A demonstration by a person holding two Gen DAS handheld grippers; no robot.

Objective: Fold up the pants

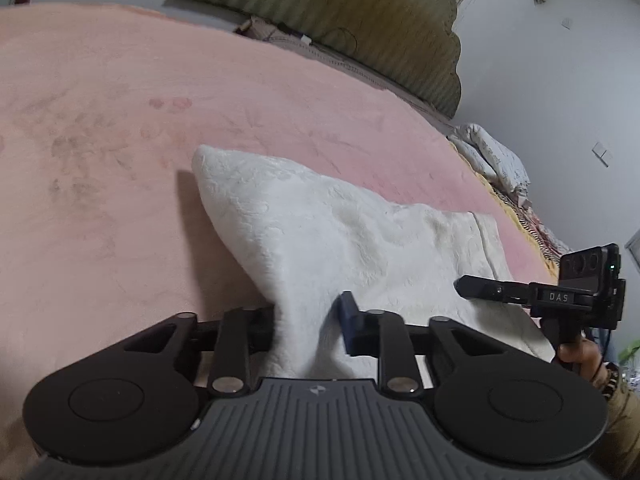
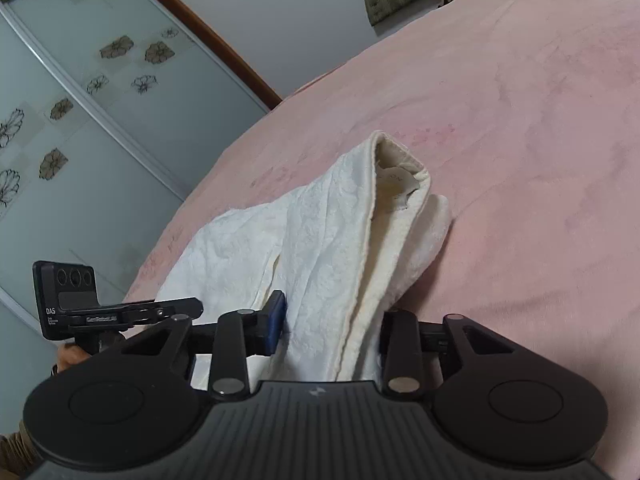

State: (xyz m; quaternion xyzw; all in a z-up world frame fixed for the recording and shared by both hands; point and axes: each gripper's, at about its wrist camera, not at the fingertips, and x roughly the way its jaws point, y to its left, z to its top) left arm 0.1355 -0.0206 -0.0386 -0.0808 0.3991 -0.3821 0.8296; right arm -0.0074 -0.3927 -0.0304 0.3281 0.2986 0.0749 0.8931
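your left hand-held gripper (image 1: 310, 326) is clenched on a bunched fold of the white pants (image 1: 340, 236), the cloth pinched between its blue pad and the opposite finger, and your right hand-held gripper (image 2: 332, 320) is likewise grasping the pants (image 2: 320, 240) near the cream waistband edge, where a small label shows. the pants rise from both grips and drape away onto the pink blanket (image 1: 120, 120) of the bed, partly folded, with one pointed corner reaching out over the blanket. beyond the bed you have an olive-green headboard (image 1: 360, 20) against the wall and, in the right wrist view, a sliding door with flower prints (image 2: 80, 100).
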